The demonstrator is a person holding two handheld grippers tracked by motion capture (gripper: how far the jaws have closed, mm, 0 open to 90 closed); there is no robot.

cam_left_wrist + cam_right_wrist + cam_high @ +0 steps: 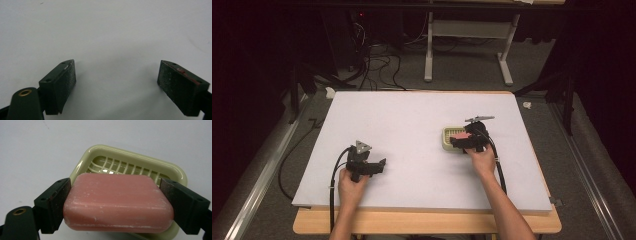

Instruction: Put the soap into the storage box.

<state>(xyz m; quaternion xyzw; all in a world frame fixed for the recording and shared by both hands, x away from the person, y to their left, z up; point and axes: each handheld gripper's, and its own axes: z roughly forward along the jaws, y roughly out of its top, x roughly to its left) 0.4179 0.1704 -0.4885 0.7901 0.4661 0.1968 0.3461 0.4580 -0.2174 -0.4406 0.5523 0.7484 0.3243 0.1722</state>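
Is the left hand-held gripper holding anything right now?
No, the left hand-held gripper has its jaws spread wide apart with bare white table between them and nothing in its grasp.

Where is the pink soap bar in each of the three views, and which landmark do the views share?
High view: the pink soap bar is right of centre, at the right gripper, over the cream soap dish.
Left gripper view: not in it.
Right gripper view: centre and lower half, the soap bar between the jaws.
Shared landmark: the white table surface.
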